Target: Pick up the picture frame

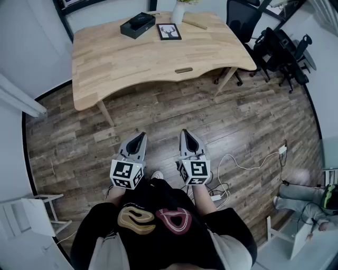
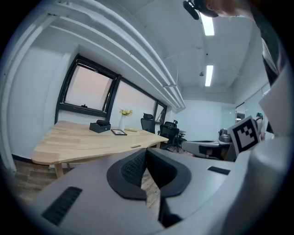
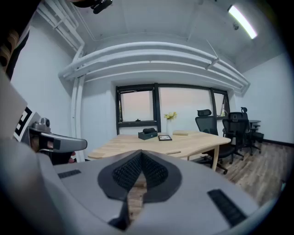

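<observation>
Picture frame (image 1: 169,31): on the far side of the table, well apart from both grippers. It has a dark border round a pale picture and seems to lie flat, though it is small in every view.
Table (image 1: 148,60): light wood with a curved front edge, and most of its top is bare.
Black box (image 1: 138,25): just beside the frame, on its left in the head view.
White vase (image 1: 178,11): just behind the frame at the table's back edge, holding yellow flowers.
Wooden block (image 1: 195,23): pale, lying to the right of the vase.
Left gripper (image 1: 140,136): jaws closed together with nothing between them. It is held low in front of the person's body, over the floor, and points toward the table.
Right gripper (image 1: 186,133): jaws also pressed together and empty. It is near the left gripper and level with it, aimed the same way.
Floor (image 1: 158,116): dark wood planks, a wide stretch between the person and the table.
Office chairs (image 1: 280,50): black, grouped by the table's right end.
White cable (image 1: 248,164): trailing on the floor to the person's right.
Window (image 3: 138,104): dark-framed, on the wall behind the table.
</observation>
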